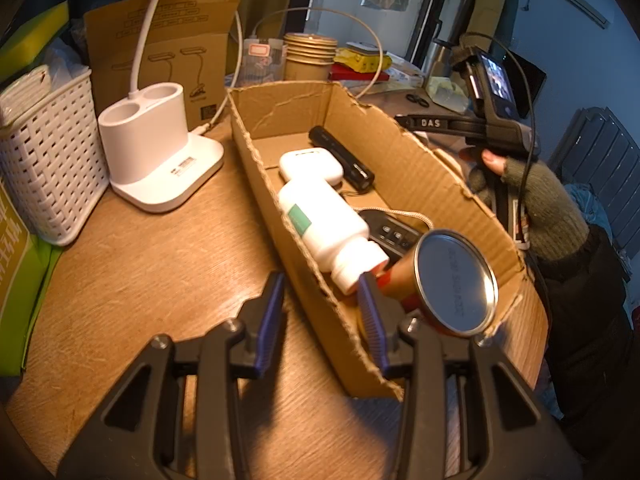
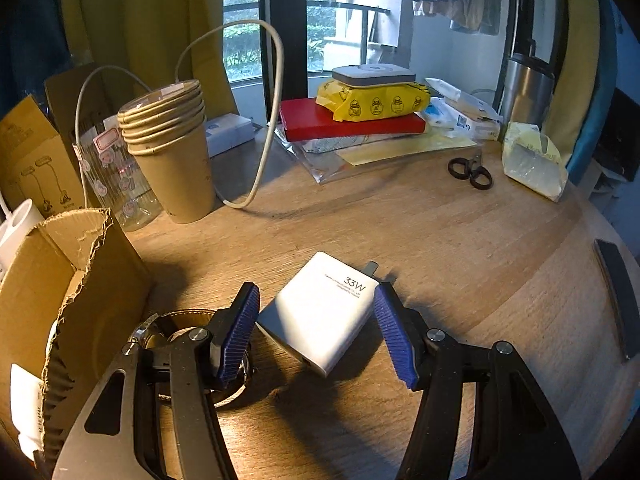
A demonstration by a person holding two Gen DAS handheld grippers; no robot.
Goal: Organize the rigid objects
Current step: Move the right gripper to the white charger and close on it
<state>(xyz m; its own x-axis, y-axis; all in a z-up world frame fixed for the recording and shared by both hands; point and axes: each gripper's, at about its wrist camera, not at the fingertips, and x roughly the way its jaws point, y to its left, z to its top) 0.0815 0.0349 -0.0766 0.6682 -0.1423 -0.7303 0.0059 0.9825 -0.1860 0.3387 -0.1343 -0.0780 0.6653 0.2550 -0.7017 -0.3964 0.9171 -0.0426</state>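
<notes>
A torn cardboard box (image 1: pixel 420 168) on the wooden table holds a white bottle (image 1: pixel 320 224), a white earbud case (image 1: pixel 311 165), a black flashlight (image 1: pixel 342 154), a black remote (image 1: pixel 394 234) and a brown can with a metal lid (image 1: pixel 454 284). My left gripper (image 1: pixel 322 294) is open and straddles the box's near wall, empty. My right gripper (image 2: pixel 316 306) is open around a white 33W charger (image 2: pixel 324 312) lying on the table, pads apart from it. A wristwatch (image 2: pixel 188 344) lies under its left finger, beside the box (image 2: pixel 68 280).
A white lamp base (image 1: pixel 160 152) and white basket (image 1: pixel 52 160) stand left of the box. Stacked paper cups (image 2: pixel 172 148), a clear bottle (image 2: pixel 120 172), a red book with a yellow pack (image 2: pixel 360 120), scissors (image 2: pixel 472 172) and a black phone (image 2: pixel 620 292) lie around.
</notes>
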